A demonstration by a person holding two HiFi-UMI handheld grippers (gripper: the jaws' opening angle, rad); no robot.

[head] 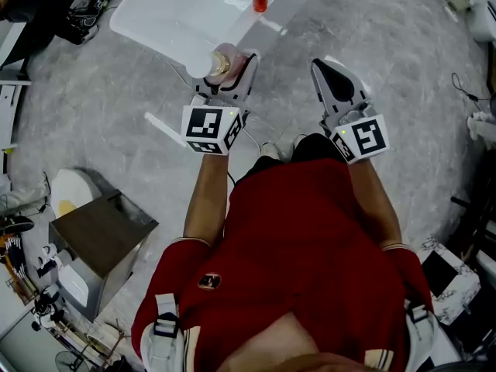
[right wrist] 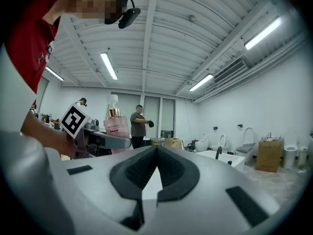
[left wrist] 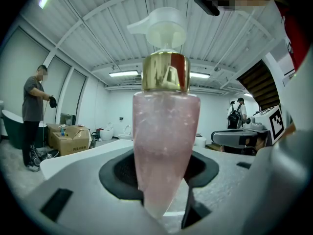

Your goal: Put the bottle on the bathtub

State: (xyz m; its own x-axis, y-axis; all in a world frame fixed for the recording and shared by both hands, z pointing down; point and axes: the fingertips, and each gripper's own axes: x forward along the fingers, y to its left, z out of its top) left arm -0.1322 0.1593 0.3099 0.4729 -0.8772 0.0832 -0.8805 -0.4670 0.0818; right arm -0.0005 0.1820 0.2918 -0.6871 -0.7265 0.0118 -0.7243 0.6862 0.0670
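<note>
Here, seen from my remote station, the left tongs (head: pixel 229 67) are clamping the lower body of the pink bottle (head: pixel 222 60). In the left gripper view the bottle (left wrist: pixel 166 146) is standing between the two pads (left wrist: pixel 195 168). Its long axis is running along the tongs (left wrist: pixel 164 180), and the gold collar (left wrist: pixel 166 72) and white pump head (left wrist: pixel 161 28) are pointing away from the camera, up toward the ceiling. The head view is looking down on the pump top. The bottle is hanging in the air at the near edge of the white bathtub (head: pixel 170 14), and I cannot tell whether it is over the rim or the grey floor (head: pixel 403 68). The right tongs (head: pixel 324 68) are sitting to the bottle's right, apart from it. Their jaws are pressing together with nothing between them (right wrist: pixel 156 153).
</note>
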